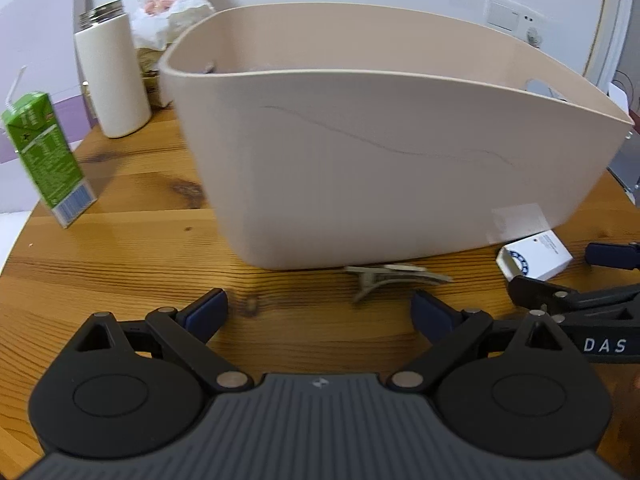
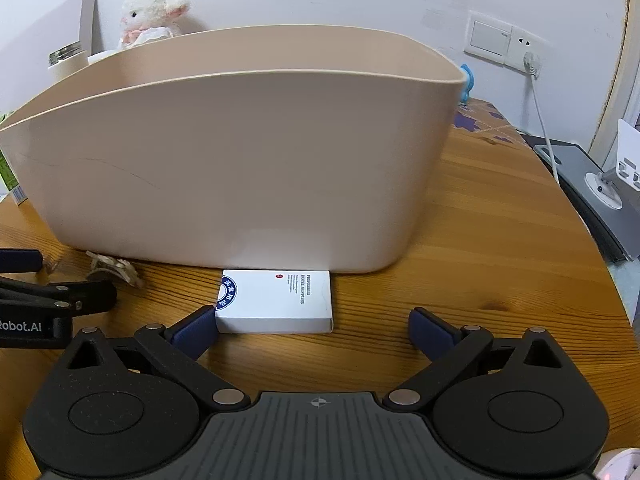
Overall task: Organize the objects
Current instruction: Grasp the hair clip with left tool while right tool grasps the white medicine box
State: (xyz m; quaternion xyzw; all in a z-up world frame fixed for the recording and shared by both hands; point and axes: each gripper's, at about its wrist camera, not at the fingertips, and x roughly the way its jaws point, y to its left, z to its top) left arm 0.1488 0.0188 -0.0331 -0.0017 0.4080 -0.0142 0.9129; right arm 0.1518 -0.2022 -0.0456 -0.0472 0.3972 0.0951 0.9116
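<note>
A tall beige plastic bin (image 1: pixel 384 168) stands on the round wooden table (image 1: pixel 120 264); it also fills the right wrist view (image 2: pixel 240 168). A beige hair clip (image 1: pixel 388 276) lies against its front base, just ahead of my open, empty left gripper (image 1: pixel 320 312). The clip also shows at the left of the right wrist view (image 2: pixel 114 270). A small white box (image 2: pixel 276 300) lies flat at the bin's base; my open right gripper (image 2: pixel 312 328) is right behind it, its left fingertip (image 2: pixel 196 330) touching the box's left corner. The box shows at the right in the left wrist view (image 1: pixel 536 258).
A green drink carton (image 1: pixel 46 156) with a straw, a white bottle (image 1: pixel 112 76) and a plush lamb (image 1: pixel 172 0) stand left of and behind the bin. A wall socket with a cable (image 2: pixel 532 64) and a grey stand (image 2: pixel 608 188) are to the right, past the table edge.
</note>
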